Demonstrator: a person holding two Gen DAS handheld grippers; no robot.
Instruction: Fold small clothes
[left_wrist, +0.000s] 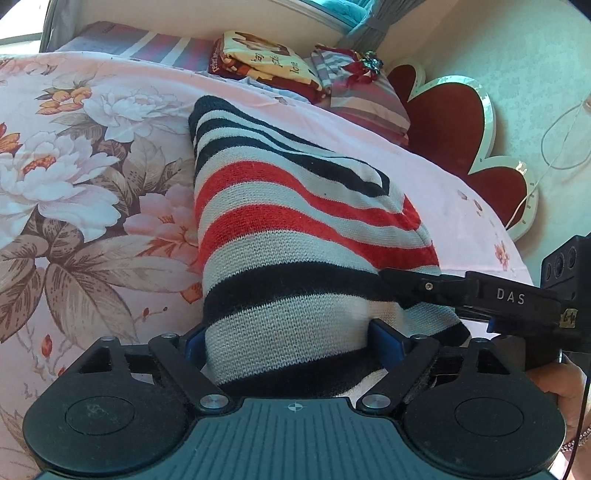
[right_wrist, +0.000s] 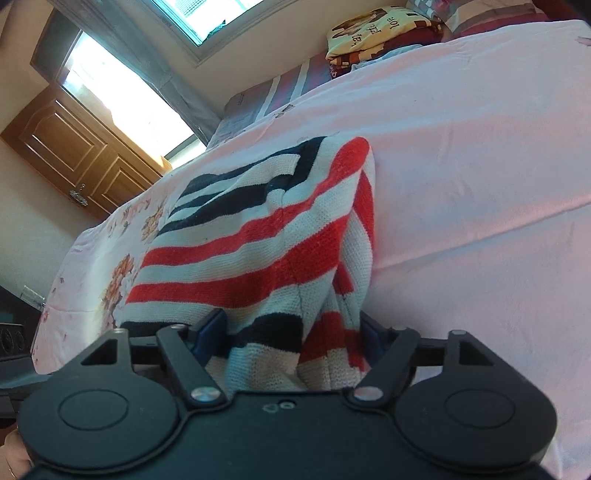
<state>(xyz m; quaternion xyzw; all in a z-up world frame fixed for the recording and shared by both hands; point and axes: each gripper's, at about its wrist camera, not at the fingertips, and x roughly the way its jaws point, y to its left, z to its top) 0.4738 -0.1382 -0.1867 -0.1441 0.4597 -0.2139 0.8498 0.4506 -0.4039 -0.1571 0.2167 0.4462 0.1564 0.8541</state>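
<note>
Knitted striped sweater (left_wrist: 295, 236) bunches on floral bedsheet (left_wrist: 74, 184).

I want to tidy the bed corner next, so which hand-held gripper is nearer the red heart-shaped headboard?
Right. The right hand-held gripper grips the striped sweater on the side toward the headboard; the left one holds its near edge, farther away.

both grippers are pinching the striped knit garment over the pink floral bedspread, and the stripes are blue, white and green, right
Not quite: the stripes on the striped knit garment are black, white and red, not blue, white and green, as both wrist views show. The rest holds: the left gripper and the right gripper each have fabric between their fingers, over the pink floral bedspread.
</note>
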